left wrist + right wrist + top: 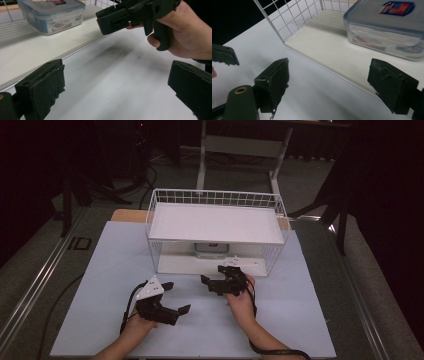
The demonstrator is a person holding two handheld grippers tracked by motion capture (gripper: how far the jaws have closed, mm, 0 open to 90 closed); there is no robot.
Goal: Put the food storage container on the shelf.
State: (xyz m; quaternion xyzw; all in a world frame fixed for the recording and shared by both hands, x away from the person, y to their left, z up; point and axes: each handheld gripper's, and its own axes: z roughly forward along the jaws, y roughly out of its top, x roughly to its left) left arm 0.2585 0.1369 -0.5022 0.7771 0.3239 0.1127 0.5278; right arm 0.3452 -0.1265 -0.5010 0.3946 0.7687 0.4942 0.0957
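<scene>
A clear plastic container [211, 250] with a blue-rimmed lid sits on the lower floor of a white wire basket [215, 197]. It also appears in the left gripper view [52, 15] and, closer, in the right gripper view [387, 27]. My right gripper [214, 274] is open just in front of the basket's open side, with its jaws [332, 80] pointing at the container and nothing between them. My left gripper [176, 297] rests lower left on the table, open and empty [117, 85]. The person's right hand [185, 32] is in front of it.
A flat white shelf [215, 222] covers the top of the basket, above the container. The basket stands on a pale table sheet [115, 270] with bare room to its left, right and front. A wire side wall [292, 17] stands left of the basket floor.
</scene>
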